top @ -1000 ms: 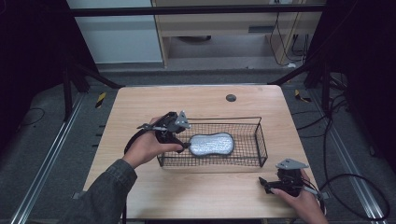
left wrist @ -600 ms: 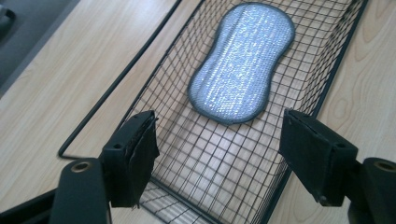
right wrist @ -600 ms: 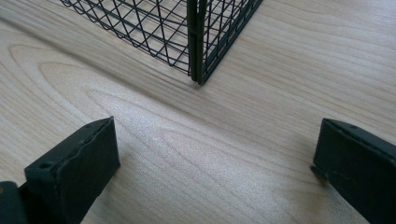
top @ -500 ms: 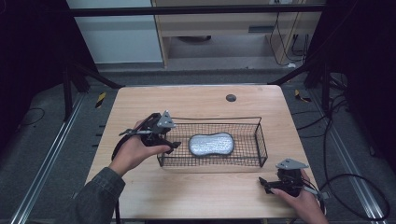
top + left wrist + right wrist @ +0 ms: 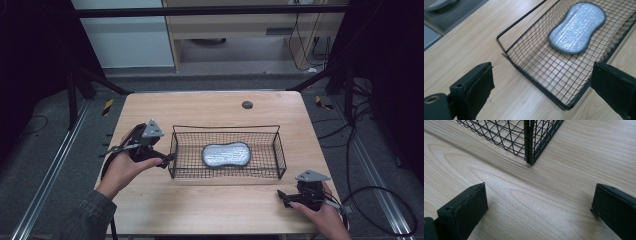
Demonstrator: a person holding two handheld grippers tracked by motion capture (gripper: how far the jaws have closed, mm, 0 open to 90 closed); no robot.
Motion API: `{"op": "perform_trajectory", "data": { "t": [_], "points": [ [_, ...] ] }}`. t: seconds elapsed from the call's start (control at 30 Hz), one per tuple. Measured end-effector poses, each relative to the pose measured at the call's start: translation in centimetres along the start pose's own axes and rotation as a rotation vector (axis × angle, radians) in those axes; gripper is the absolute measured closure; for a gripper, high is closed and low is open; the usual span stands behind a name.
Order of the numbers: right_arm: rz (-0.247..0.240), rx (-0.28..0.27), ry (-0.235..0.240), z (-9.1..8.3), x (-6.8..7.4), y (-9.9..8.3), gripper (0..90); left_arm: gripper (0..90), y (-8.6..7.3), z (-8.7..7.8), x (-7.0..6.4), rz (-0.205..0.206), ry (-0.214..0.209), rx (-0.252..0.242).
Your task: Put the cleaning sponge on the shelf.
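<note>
The high view looks forward and down from above the near edge, taking in the whole surface [image 5: 210,107]. The left gripper view sits close and low, facing the wire basket [image 5: 536,72] toward 3 o'clock. The right gripper view skims the surface facing 10 o'clock, sharing the basket's near corner with the high view.

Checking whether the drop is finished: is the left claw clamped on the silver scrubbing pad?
No: the left claw stands open and empty outside the wire basket, while the silver scrubbing pad lies inside.
</note>
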State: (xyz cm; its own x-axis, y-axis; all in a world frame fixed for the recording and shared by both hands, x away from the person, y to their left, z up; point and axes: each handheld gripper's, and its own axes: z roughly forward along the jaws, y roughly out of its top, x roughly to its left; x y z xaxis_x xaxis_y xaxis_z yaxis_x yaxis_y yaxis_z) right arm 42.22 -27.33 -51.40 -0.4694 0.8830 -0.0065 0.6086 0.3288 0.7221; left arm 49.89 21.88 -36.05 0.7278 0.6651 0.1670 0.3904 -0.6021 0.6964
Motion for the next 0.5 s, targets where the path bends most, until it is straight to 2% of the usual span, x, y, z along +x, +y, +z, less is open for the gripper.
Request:
{"op": "perform_trajectory", "data": {
  "t": [0.13,0.2,0.27,0.37,0.5],
  "points": [
    [0.000,0.000,0.000,0.0,0.0,0.0,0.5,3.6,-1.3,-0.6,0.8,-0.046,0.023,-0.013],
    [0.000,0.000,0.000,0.0,0.0,0.0,0.5,3.6,-1.7,-0.8,0.9,-0.054,0.029,-0.013],
    [0.000,0.000,0.000,0.0,0.0,0.0,0.5,3.6,-2.8,-0.9,1.4,-0.076,0.039,-0.019],
    [0.000,0.000,0.000,0.0,0.0,0.0,0.4,3.6,-4.0,-0.9,1.8,-0.086,0.060,-0.012],
    [0.001,0.000,-0.001,0.0,0.0,0.0,0.4,3.6,-5.8,-0.5,2.4,-0.106,0.061,0.001]
  ]
}}
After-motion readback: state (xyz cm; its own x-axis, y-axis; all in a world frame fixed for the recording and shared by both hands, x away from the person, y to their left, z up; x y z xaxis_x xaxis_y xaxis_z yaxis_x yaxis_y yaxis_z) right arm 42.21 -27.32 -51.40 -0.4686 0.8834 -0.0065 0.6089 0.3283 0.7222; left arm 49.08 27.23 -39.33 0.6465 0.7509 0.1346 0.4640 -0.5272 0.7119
